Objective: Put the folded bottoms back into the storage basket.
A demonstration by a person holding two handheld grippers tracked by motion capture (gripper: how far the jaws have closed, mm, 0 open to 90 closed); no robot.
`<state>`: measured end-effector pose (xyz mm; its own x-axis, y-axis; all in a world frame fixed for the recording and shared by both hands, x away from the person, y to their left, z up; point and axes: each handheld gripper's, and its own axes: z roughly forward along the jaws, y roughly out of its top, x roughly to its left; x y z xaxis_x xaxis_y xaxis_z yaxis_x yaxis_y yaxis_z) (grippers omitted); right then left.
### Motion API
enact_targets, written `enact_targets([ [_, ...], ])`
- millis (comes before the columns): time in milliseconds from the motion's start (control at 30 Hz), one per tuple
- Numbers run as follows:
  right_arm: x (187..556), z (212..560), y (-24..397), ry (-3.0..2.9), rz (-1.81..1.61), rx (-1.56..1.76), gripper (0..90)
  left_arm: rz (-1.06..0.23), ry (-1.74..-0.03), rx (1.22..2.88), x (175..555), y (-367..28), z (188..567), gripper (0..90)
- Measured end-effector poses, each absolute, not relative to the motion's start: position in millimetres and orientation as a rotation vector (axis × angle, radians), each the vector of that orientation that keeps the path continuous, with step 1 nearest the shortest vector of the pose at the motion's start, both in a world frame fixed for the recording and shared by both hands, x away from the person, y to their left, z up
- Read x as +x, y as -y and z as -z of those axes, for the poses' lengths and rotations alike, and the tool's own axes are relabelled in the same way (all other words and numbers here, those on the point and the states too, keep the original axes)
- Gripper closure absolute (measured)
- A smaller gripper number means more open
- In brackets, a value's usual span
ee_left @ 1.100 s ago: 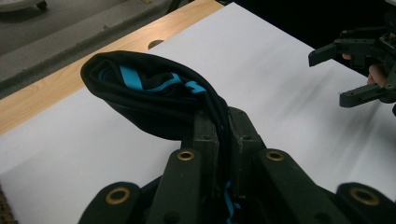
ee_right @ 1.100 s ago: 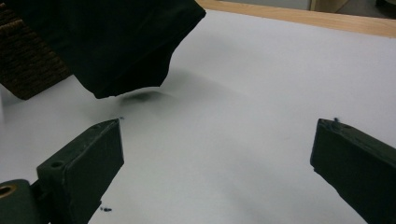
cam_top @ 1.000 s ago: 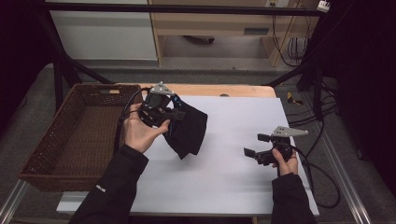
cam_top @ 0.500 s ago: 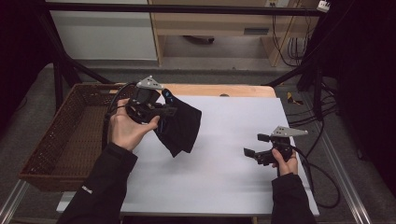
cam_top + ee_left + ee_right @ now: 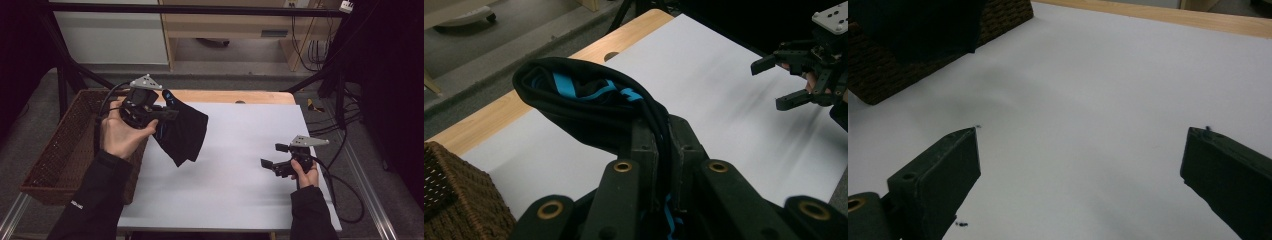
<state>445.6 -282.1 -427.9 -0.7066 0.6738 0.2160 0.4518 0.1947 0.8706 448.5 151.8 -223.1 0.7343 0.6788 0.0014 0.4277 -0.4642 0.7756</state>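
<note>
I count one dark cloth, black with blue trim, and one wicker basket at the left. Two claws are about, left claw and right claw, over one white desk.

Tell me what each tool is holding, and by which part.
The left tool is shut on a folded black cloth with blue trim, pinched at a bunched fold near its upper edge; the rest hangs free. The right tool is open and holds nothing.

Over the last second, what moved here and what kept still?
The left claw, shut on the black cloth, has lifted it off the white tabletop and carried it toward the wicker basket; the cloth now hangs in the air. The grip did not change. The right claw stayed open and in place.
</note>
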Motion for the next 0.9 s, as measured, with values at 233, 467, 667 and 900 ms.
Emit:
enact_targets([
  [233, 445.8, 428.3, 282.0, -2.255, -1.518, 1.083, 2.7, -0.414, -0.850, 2.132, 446.8, -162.1, 215.9, 83.4],
  [467, 445.9, 428.5, 281.6, -2.259, -1.516, 1.085, 2.7, -0.430, -0.864, 2.120, 445.2, -173.2, 206.9, 83.4],
  [667, 446.0, 428.8, 281.5, -2.261, -1.513, 1.083, 2.7, -0.453, -0.877, 2.101, 443.8, -183.5, 197.3, 83.4],
  [900, 445.8, 428.5, 281.6, -2.258, -1.516, 1.085, 2.7, -0.486, -0.896, 2.068, 441.5, -197.8, 187.2, 83.4],
])
